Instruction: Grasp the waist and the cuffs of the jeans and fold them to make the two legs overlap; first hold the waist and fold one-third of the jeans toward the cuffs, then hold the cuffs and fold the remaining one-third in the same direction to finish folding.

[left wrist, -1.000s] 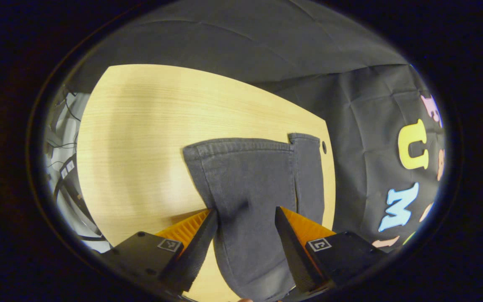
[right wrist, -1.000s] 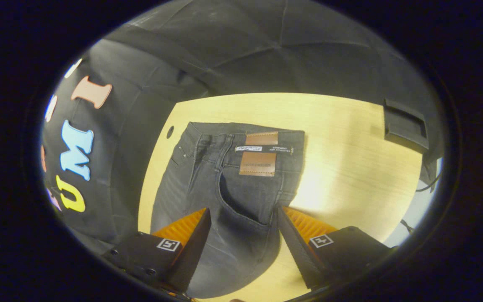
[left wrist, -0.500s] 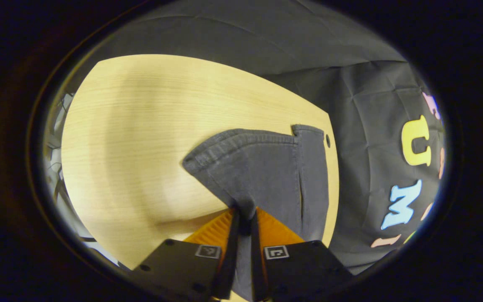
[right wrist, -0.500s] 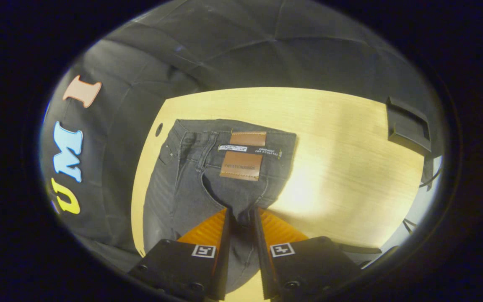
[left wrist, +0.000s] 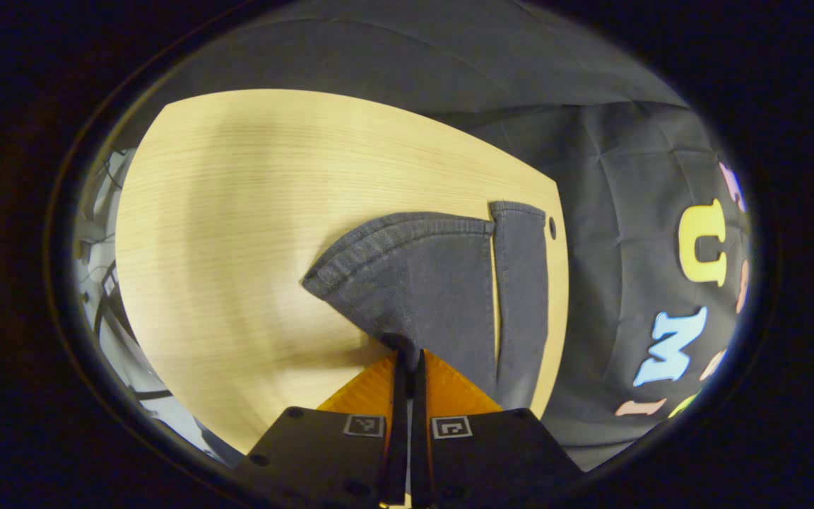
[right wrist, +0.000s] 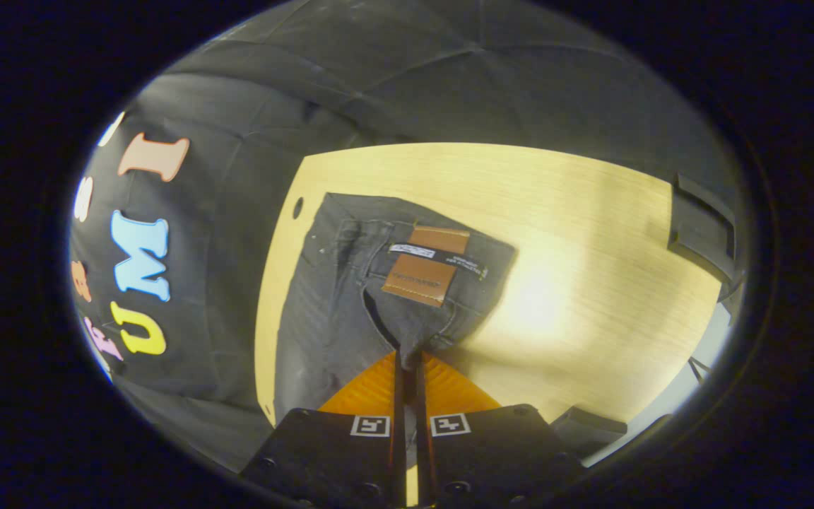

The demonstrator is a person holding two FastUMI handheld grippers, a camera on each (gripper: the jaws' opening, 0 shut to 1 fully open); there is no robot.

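Dark grey jeans lie on a light wooden table. In the left gripper view the two cuffs (left wrist: 442, 261) point away from me. The near leg's cuff edge is lifted and curls up off the table (left wrist: 237, 212). My left gripper (left wrist: 407, 353) is shut on that near leg's edge. In the right gripper view the waist (right wrist: 407, 261) with its brown leather patches (right wrist: 421, 279) lies ahead. My right gripper (right wrist: 408, 357) is shut on the near side of the jeans just below the waist, and the cloth there is bunched and raised.
The booth's black cloth wall hangs close behind the table on the far side. A small round hole (left wrist: 552, 227) sits in the tabletop by the far cuff. A black box (right wrist: 704, 230) stands at the table's right end. Cables (left wrist: 107, 283) hang past the left edge.
Both grippers went from open around the jeans to shut on the cloth. The near cuff edge and the near waist side have since lifted and pulled toward me.
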